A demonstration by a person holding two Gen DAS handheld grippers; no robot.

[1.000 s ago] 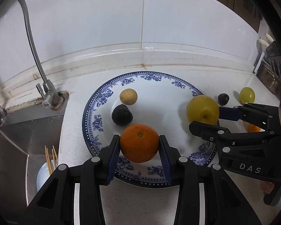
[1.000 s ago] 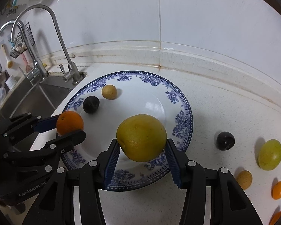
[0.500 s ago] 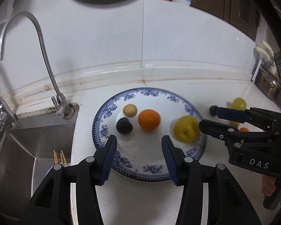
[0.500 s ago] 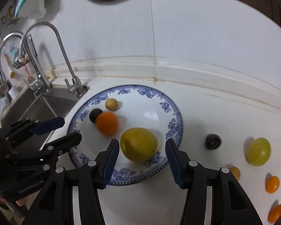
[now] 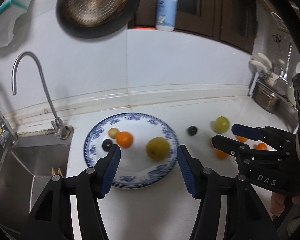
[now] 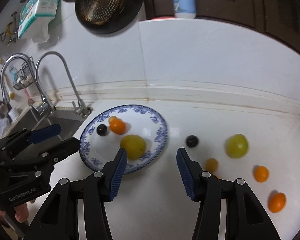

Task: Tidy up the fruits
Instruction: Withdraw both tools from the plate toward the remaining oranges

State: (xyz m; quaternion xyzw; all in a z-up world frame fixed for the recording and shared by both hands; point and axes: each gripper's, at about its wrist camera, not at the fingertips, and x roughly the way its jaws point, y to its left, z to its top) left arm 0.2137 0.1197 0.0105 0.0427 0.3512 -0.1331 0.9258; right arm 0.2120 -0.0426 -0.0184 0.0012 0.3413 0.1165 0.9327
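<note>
A blue-patterned plate (image 5: 138, 166) (image 6: 150, 124) holds an orange (image 5: 124, 139) (image 6: 117, 126), a big yellow fruit (image 5: 157, 148) (image 6: 133, 147), a dark plum (image 5: 107, 145) and a small tan fruit (image 5: 113, 132). My left gripper (image 5: 148, 149) hangs above the plate's near side, its jaws opening with nothing between them. My right gripper (image 6: 151, 152) is open and empty above the plate's right rim. On the counter to the right lie another dark plum (image 6: 192, 141), a green fruit (image 6: 237, 146) and several small orange fruits (image 6: 261, 173).
A steel sink (image 5: 30, 170) with a curved faucet (image 5: 36, 80) lies left of the plate. Chopsticks (image 5: 56, 171) stand in the sink. A pan (image 5: 94, 4) hangs on the wall, a soap bottle (image 5: 167, 10) stands above, and a pot (image 5: 268, 100) sits far right.
The left gripper let go of the orange and the right let go of the yellow fruit; both fruits now lie on the plate. Both grippers opened and drew back and upward.
</note>
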